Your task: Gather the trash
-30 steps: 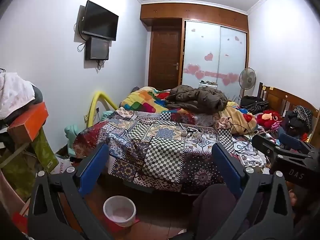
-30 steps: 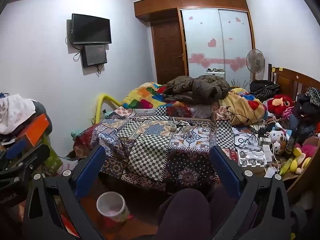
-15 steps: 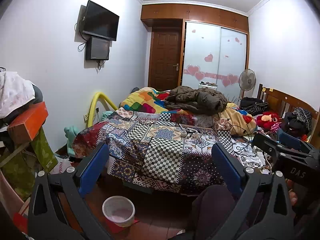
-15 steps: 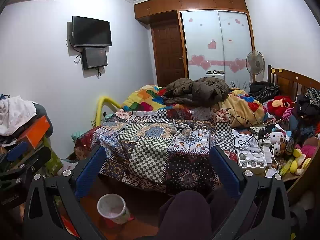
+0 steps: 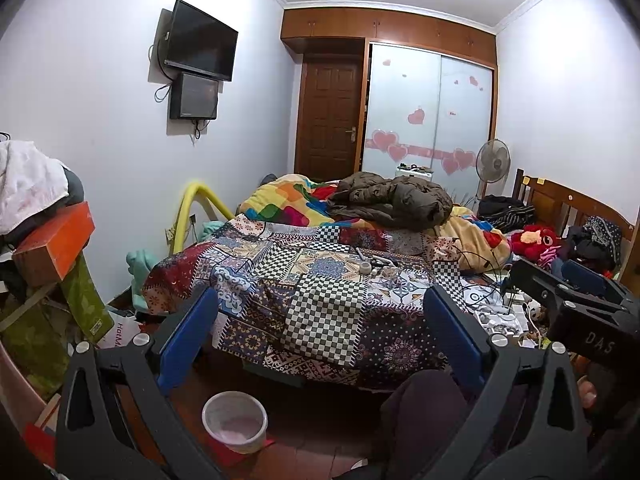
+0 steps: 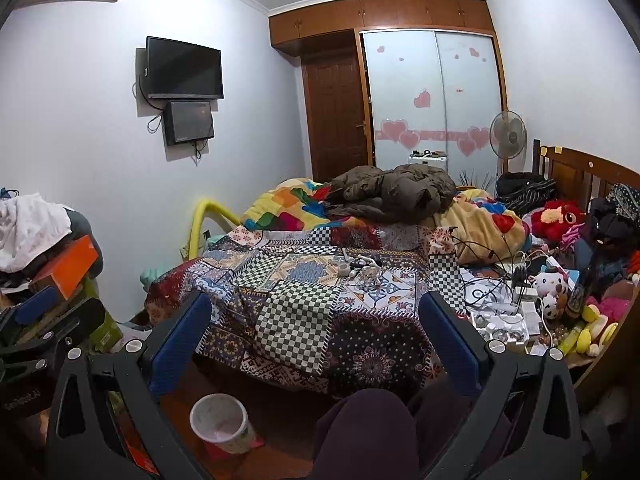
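A white trash bin [image 5: 235, 421] stands on the floor at the foot of the bed; it also shows in the right wrist view [image 6: 221, 423]. Small loose items [image 5: 374, 267] lie on the patchwork quilt in mid-bed, also seen from the right wrist [image 6: 362, 270]. My left gripper [image 5: 320, 336] is open and empty, held above the floor short of the bed. My right gripper [image 6: 316, 338] is open and empty, beside the left one. The right gripper's body [image 5: 576, 312] shows at the right edge of the left wrist view.
A bed with a patchwork quilt [image 5: 320, 280], a brown jacket [image 5: 392, 200] and blankets fills the room's middle. Boxes and clothes [image 5: 48, 240] pile at the left. Toys, cables and a tray [image 6: 520, 308] crowd the bed's right side. My knee [image 6: 368, 428] is below.
Both views have tilted up slightly and drawn back a little; the bin sits lower in frame. Both grippers stay open and empty.
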`<state>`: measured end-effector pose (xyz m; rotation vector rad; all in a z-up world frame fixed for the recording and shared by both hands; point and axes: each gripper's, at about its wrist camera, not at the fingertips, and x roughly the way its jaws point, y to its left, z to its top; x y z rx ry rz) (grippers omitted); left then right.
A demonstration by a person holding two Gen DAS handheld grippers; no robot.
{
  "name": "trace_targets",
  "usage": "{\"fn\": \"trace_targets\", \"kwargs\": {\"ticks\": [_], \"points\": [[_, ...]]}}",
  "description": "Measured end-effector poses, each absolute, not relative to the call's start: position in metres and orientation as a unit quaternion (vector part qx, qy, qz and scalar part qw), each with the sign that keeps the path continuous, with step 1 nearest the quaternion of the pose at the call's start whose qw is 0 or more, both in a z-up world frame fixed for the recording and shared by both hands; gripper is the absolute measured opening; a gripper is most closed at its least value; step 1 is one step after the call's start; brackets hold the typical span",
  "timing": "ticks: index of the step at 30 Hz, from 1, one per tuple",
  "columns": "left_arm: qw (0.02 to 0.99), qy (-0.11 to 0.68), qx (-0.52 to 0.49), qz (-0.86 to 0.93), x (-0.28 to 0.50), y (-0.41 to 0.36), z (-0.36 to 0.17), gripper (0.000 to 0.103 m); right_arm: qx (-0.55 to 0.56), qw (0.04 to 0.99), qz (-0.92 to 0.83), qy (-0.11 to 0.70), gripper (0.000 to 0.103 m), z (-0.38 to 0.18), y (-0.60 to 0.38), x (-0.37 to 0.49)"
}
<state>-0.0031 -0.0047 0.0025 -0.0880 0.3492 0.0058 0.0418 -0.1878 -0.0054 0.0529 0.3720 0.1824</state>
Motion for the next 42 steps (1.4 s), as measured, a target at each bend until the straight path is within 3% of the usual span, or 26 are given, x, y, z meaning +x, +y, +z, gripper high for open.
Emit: {"fn": "trace_targets", "kwargs": {"ticks": [42], "points": [[0.983, 0.177, -0.054, 0.006, -0.0015, -0.0009, -0.0032, 0.103, 0.013, 0.976, 0.103, 0.189, 0.103, -0.0071, -0.1794, 0.0408]]}}
